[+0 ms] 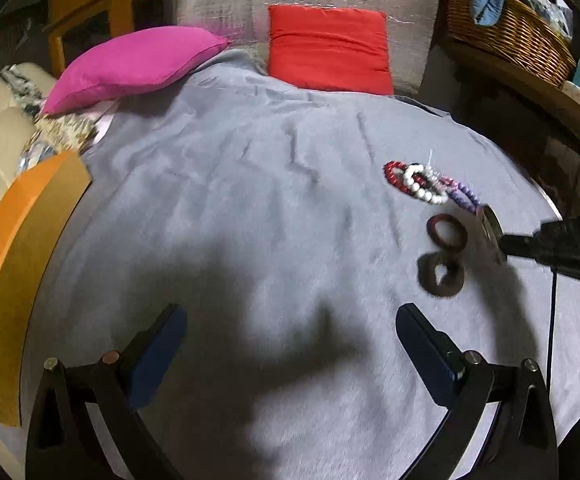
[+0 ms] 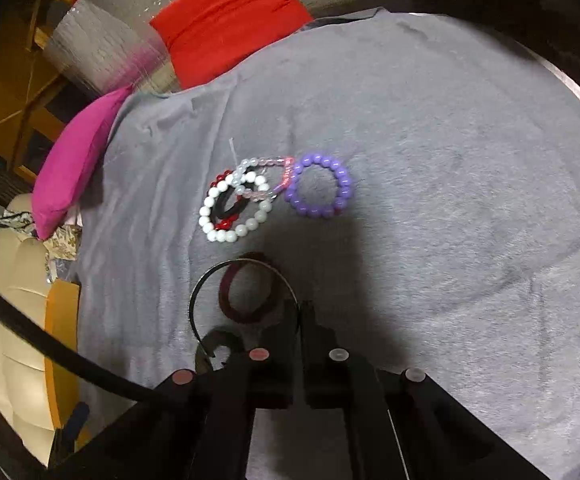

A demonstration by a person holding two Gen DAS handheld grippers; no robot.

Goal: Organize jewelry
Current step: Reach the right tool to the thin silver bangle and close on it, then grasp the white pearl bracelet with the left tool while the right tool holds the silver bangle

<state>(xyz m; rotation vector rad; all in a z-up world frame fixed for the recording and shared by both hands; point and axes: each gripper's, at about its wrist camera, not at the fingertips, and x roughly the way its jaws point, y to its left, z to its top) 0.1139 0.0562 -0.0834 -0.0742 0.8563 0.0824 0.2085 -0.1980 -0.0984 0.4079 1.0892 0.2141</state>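
My left tongs (image 1: 290, 344) hang wide open, angled downward. My right tongs (image 2: 299, 312) point steeply down, closed tight on a thin metal bangle (image 2: 226, 276).

Both wrist fisheyes look steeply down, close over the grey cloth (image 1: 250, 184); both share the bead bracelets (image 2: 246, 200) and red cushion (image 1: 330, 48).

I count four beaded bracelets — white (image 2: 234, 210), red (image 2: 222, 222), clear-pink (image 2: 264, 178), purple (image 2: 318, 190) — two dark bangles (image 1: 447, 232) (image 1: 441, 275), one thin metal bangle (image 2: 242, 266), two cushions, pink (image 1: 134, 65) and red (image 1: 330, 50), and one basket (image 1: 506, 36).
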